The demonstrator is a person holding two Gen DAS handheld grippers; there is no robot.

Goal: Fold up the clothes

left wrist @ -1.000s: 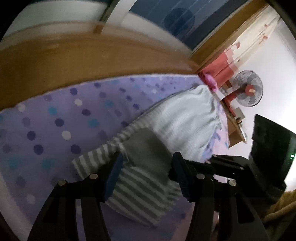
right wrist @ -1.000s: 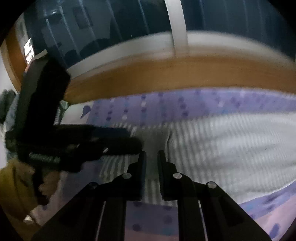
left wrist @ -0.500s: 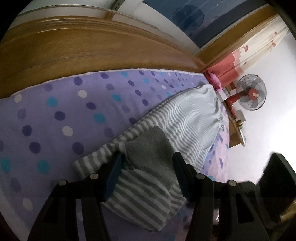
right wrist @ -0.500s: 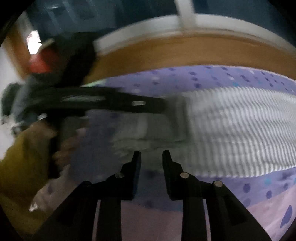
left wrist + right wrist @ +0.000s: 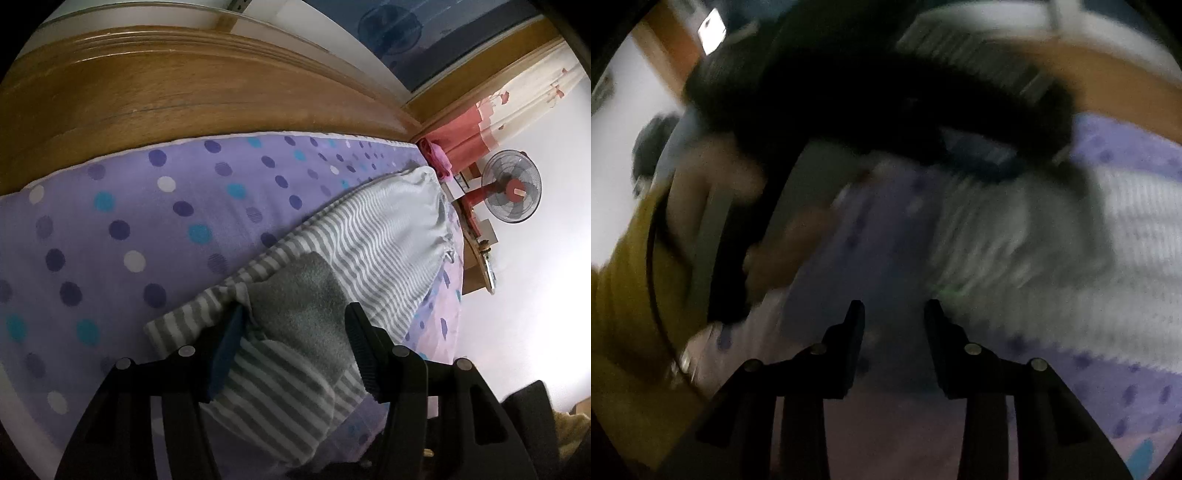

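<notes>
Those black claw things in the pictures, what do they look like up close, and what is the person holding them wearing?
Each is a black plastic two-finger tool. The left gripper has angular, strut-like fingers with round silver screw heads and ribbed blue pads on their inner faces. The right gripper has the same black fingers and silver screws; its pad colour is too dark to tell. The person wears a mustard-yellow sleeve.

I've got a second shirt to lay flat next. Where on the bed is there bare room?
The dotted purple sheet lies bare between the wooden headboard and the striped garment. It is crowded where the left gripper straddles the garment's grey patch, and beside the right gripper, whose jaws are opening with nothing between them.
</notes>
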